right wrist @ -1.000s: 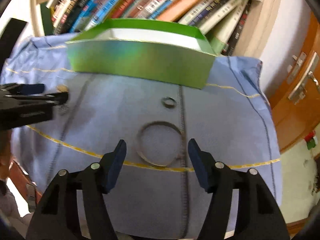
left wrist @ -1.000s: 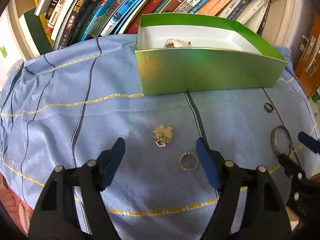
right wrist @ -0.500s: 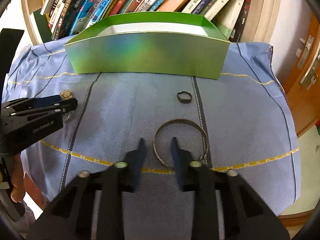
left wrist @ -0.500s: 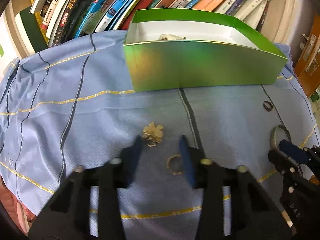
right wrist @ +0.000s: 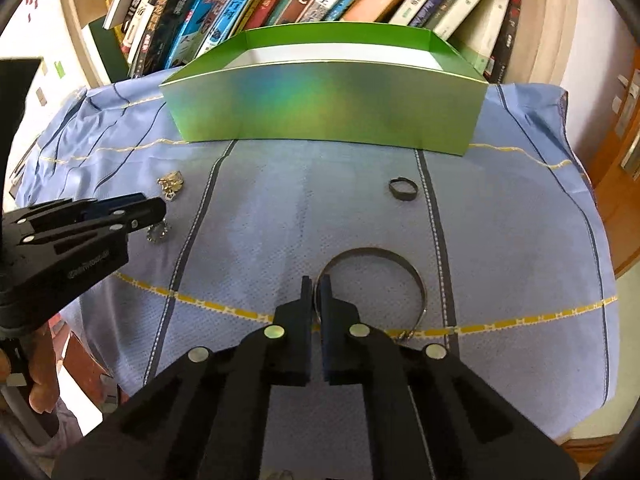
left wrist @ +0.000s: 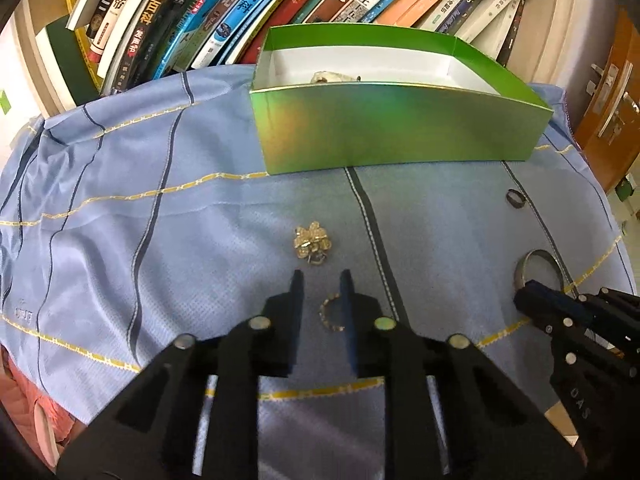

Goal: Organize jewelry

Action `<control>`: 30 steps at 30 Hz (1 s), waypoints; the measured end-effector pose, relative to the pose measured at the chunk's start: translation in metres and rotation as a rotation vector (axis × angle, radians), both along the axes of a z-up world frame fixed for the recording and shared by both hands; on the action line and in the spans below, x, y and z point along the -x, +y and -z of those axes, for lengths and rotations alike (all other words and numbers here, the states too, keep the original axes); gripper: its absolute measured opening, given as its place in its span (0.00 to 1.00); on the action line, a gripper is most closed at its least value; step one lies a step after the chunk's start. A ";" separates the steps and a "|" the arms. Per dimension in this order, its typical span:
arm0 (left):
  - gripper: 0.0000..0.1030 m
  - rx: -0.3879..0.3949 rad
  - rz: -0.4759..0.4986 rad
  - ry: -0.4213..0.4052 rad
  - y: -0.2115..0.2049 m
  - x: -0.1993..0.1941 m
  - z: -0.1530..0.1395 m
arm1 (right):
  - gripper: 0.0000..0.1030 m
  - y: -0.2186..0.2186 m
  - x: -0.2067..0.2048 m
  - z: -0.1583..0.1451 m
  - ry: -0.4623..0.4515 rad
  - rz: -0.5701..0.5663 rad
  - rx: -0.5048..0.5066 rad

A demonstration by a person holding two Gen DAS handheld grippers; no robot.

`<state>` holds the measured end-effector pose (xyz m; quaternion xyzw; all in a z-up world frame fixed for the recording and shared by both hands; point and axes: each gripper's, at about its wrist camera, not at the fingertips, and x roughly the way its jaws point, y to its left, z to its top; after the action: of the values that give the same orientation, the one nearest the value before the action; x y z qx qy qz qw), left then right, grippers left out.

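Note:
On the blue cloth (left wrist: 200, 216) lie a gold flower brooch (left wrist: 312, 242), a small beaded gold ring (left wrist: 331, 314), a dark ring (right wrist: 402, 189) and a silver bangle (right wrist: 376, 256). My left gripper (left wrist: 320, 280) is nearly closed, its jaws narrowed around the beaded ring, just short of the brooch. My right gripper (right wrist: 316, 284) is shut on the bangle's left rim. The green box (left wrist: 400, 136) stands behind, with a pale piece of jewelry (left wrist: 328, 77) inside.
A row of leaning books (left wrist: 280, 4) lines the shelf behind the box. A wooden door with a handle (left wrist: 612, 92) stands at the right. The cloth drops off at the near edge, over a pink surface (left wrist: 24, 408).
Both grippers have closed from wide open. The left narrowed around the beaded ring; the right shut onto the bangle's rim. Both moved slightly forward.

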<state>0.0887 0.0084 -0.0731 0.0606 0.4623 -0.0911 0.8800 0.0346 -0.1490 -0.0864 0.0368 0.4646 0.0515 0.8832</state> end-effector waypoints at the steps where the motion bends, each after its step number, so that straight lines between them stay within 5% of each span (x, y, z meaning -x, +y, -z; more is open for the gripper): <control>1: 0.36 -0.004 -0.004 -0.009 0.001 0.001 -0.002 | 0.16 -0.003 0.000 0.000 0.002 0.007 -0.008; 3: 0.47 -0.007 -0.011 -0.020 0.002 0.001 -0.003 | 0.20 -0.005 0.001 -0.001 -0.001 0.016 -0.012; 10: 0.51 0.003 -0.014 -0.003 -0.001 -0.014 0.002 | 0.20 -0.003 -0.002 0.000 -0.004 0.018 -0.002; 23: 0.43 -0.024 -0.008 0.008 -0.010 -0.027 0.013 | 0.24 0.008 -0.005 0.002 -0.018 0.019 0.051; 30: 0.52 -0.034 -0.017 -0.001 -0.007 -0.027 0.013 | 0.25 0.009 -0.006 0.002 -0.015 0.026 0.065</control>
<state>0.1161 0.0011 -0.0861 0.0715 0.4637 -0.0759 0.8798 0.0407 -0.1396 -0.0882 0.0139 0.4591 0.0254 0.8879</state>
